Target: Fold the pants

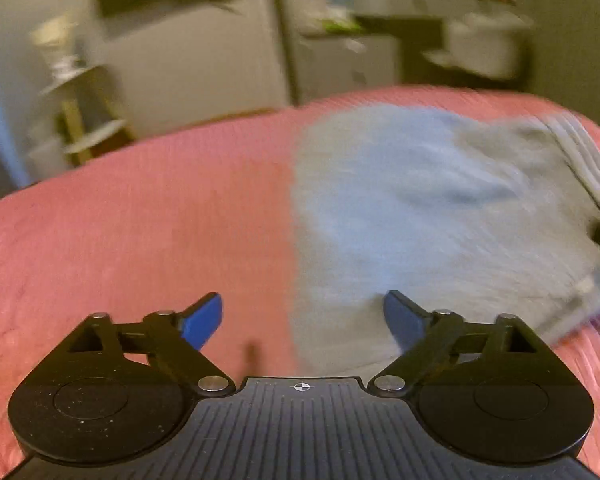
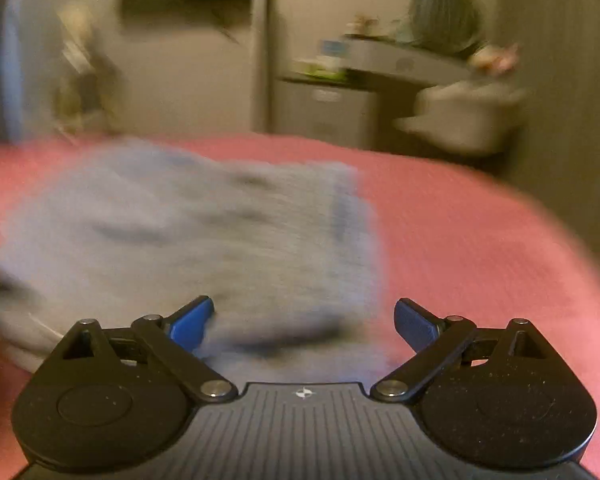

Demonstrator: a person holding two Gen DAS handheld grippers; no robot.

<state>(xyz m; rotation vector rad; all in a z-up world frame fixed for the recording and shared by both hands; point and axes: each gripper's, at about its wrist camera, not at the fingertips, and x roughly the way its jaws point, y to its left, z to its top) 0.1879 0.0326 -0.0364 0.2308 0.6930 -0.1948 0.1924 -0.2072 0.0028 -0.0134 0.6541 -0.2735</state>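
Left wrist view shows the left tongs (image 1: 302, 318) spread wide with nothing between the blue pads (image 1: 204, 318), poised over the near left edge of the grey pants (image 1: 440, 216), which lie in a folded heap on a pink bedspread (image 1: 140, 232). From the right wrist view the right tongs (image 2: 304, 322) are likewise released and empty, hanging over the near right corner of the same pants (image 2: 220, 232), the bedspread (image 2: 480, 248) bare to the right. Both pictures are smeared by motion. Beyond the bed stands a blurred shelf unit (image 1: 80, 120).
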